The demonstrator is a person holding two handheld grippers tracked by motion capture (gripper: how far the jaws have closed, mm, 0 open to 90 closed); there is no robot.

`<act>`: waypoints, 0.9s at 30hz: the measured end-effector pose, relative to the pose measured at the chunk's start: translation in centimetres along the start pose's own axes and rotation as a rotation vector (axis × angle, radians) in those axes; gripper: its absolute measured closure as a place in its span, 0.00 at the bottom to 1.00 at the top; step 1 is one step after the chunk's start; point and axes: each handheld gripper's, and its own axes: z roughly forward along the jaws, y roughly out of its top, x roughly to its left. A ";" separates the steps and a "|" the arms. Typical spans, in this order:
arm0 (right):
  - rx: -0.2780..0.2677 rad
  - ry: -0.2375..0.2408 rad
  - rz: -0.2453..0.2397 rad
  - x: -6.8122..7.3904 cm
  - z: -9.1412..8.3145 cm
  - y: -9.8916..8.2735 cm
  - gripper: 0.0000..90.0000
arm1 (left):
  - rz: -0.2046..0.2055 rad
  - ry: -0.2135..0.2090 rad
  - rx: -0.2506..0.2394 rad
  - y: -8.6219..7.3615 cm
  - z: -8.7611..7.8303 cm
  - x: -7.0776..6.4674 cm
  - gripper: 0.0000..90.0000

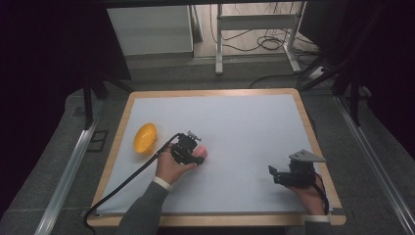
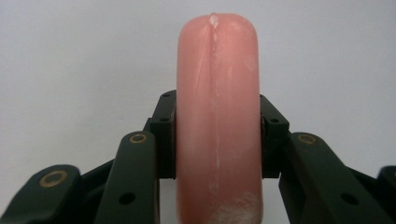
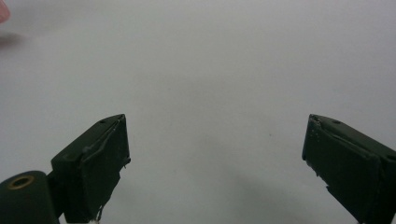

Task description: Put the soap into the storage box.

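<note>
Pink sausage [image 2: 217, 121] stands lengthwise between the clamped left hand-held gripper [image 2: 217, 140]; right hand-held gripper [image 3: 215, 158] gapes, holding nothing.

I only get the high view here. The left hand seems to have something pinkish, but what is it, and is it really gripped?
Observer: Yes. In the left gripper view, the left gripper is shut on a smooth pink sausage-shaped object, one jaw pressing each side.
Operator: Does it look clean?
Observer: No, a pale seam runs along it, with whitish scuffs near the bottom.
Operator: And the other hand's gripper?
Observer: The right gripper is open, jaws wide apart over the bare white table, with nothing between them.
</note>
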 end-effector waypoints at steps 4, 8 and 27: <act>0.004 0.000 0.002 0.0 0.1 -0.1 0.08 | -0.003 -0.001 -0.011 -0.1 -0.6 0.1 0.67; 0.010 0.001 -0.002 0.2 0.3 -0.1 0.08 | -0.002 -0.006 -0.018 -0.2 -1.0 0.2 0.67; 0.017 -0.009 -0.002 0.1 0.5 -0.2 0.08 | -0.009 -0.004 -0.068 -0.3 -1.5 0.2 0.67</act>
